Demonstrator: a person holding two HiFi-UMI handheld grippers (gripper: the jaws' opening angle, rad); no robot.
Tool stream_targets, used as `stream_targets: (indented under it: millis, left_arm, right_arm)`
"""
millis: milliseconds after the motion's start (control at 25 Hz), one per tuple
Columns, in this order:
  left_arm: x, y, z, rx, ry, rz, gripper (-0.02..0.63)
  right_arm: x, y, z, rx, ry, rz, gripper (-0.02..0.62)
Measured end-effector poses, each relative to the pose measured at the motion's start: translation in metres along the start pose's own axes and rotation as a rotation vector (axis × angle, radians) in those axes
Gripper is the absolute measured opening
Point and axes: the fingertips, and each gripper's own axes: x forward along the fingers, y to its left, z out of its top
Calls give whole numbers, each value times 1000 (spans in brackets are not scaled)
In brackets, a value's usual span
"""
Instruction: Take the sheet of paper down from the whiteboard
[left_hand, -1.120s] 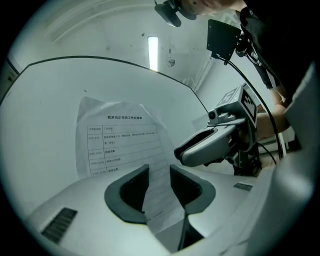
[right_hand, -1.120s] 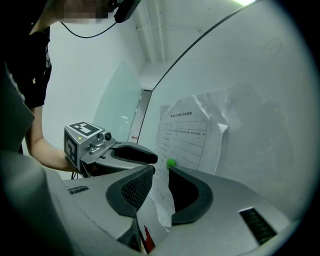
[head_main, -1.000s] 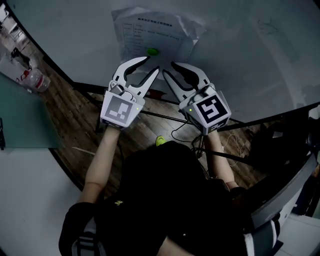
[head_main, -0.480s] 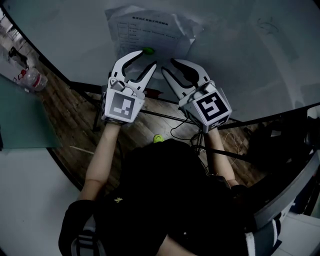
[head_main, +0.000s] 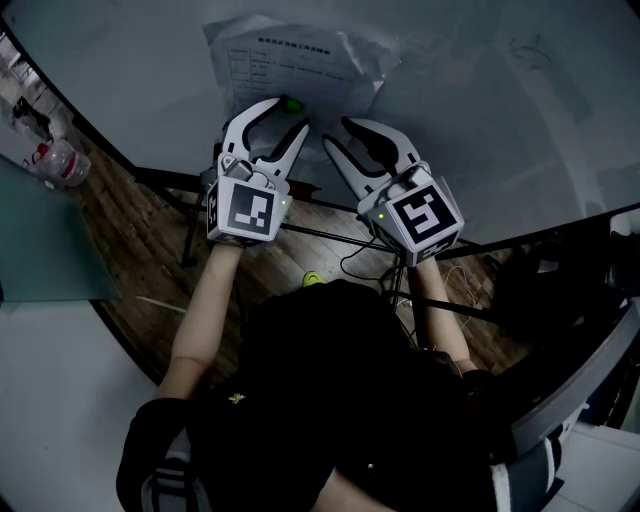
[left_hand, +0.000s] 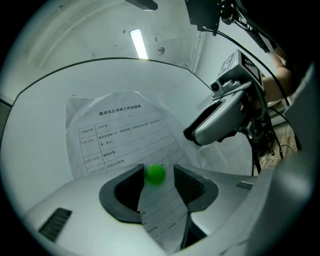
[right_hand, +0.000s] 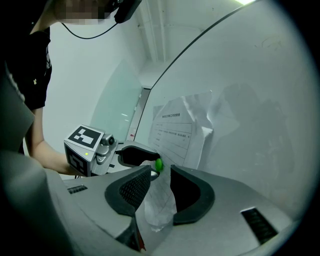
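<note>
A crumpled printed sheet of paper (head_main: 290, 62) hangs on the whiteboard (head_main: 480, 120), pinned by a small green magnet (head_main: 291, 104). My left gripper (head_main: 290, 113) points at the board, its jaws opening, and the magnet (left_hand: 154, 174) sits between the fingertips without being pressed. The right gripper (head_main: 336, 131) is beside it, jaws also opening. In the right gripper view the sheet's lower corner (right_hand: 160, 200) hangs loose between the right gripper's (right_hand: 160, 172) pads. The left gripper (right_hand: 136, 155) shows there at the magnet (right_hand: 158, 164).
Below the board run its black stand bars (head_main: 300, 228) and cables over a wooden floor. A plastic bottle (head_main: 55, 158) lies at the left, near a green panel (head_main: 40, 240). A small green thing (head_main: 313, 279) lies on the floor.
My left gripper has moved up to the board, rolled a little and spread its jaws, so the green magnet now sits between its tips. The right gripper stayed put and widened slightly.
</note>
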Motion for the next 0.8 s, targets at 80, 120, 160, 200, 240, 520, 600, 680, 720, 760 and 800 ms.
stream_targets:
  millis: [80, 120, 160, 200, 240, 520, 600, 680, 720, 760, 800]
  left_arm:
    - [1, 0, 0, 4, -1, 8, 184]
    - [1, 0, 0, 9, -1, 15, 184]
    - [1, 0, 0, 15, -1, 22, 184]
    - [1, 1, 0, 21, -1, 31, 184]
    - [1, 1, 0, 26, 0, 39, 184]
    - [3, 4, -1, 54, 28, 85, 161]
    - [3, 5, -1, 53, 34, 94, 160]
    - [3, 5, 0, 52, 39, 105, 158]
    - [3, 6, 0, 50, 40, 111, 155]
    - [3, 6, 0, 47, 42, 117, 150]
    - [3, 7, 0, 46, 44, 121, 144]
  right_arm:
    - [-1, -1, 0, -2, 2, -3, 100]
    - [-1, -2, 0, -3, 3, -5, 100]
    - [-2, -2, 0, -3, 4, -8, 100]
    - [-3, -3, -1, -2, 5, -11, 100]
    - [-4, -4, -1, -2, 6, -14, 100]
    - [-10, -12, -5, 11, 12, -36, 100]
    - [-12, -13, -6, 14, 14, -41, 100]
    - [-13, -14, -7, 19, 15, -44, 100]
    - [-13, -15, -7, 21, 15, -46, 100]
    - [-14, -15, -7, 24, 15, -47, 100]
    - [-14, -16, -8, 27, 15, -51, 100]
